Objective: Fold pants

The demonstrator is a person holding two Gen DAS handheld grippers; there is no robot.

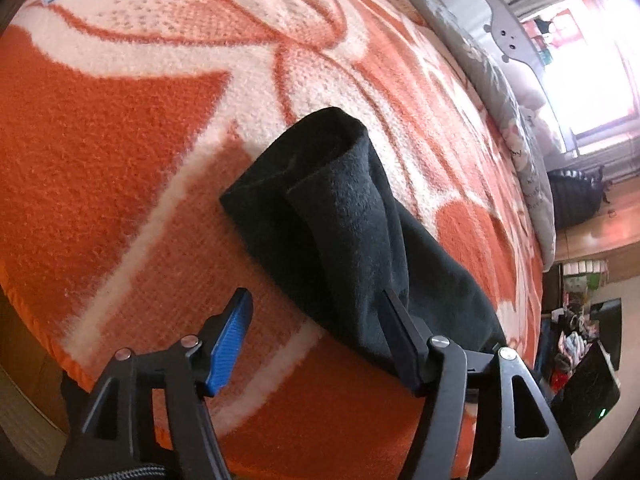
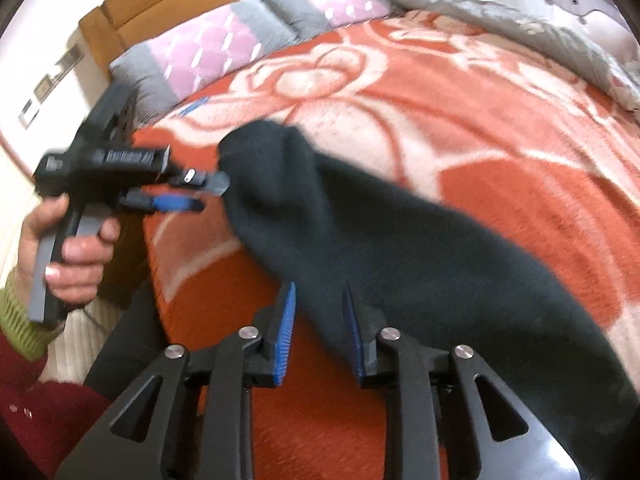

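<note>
- Pants (image 2: 400, 248), dark and fleecy, lie on the blanket (image 1: 100, 168) of the bed, stretched slantwise from near the bed's front edge toward its middle.
- Far end, seen from the left wrist, is a doubled or rolled lip standing a little proud of the blanket; whether it is cuff or waistband I cannot tell.
- Left gripper (image 1: 316, 320) has its fingers spread wide; the right finger (image 1: 400, 332) lies against the cloth's edge, the blue-padded one over bare blanket, nothing pinched.
- Right gripper (image 2: 320, 328) is also released, its two blue pads parted, with the near edge of the cloth lying between or just ahead of them; blur hides whether they touch it.
- Handling, as I judge it: soft, thick, light fabric that will sag and drape, grip well on ribbed pads, and drag on the fuzzy blanket rather than slide.
- Best hold looks to be the near corners or a seam edge, both layers taken together, so the fold carries over without the layers parting.
- Pillows (image 2: 208, 52) sit well clear at the headboard.
</note>
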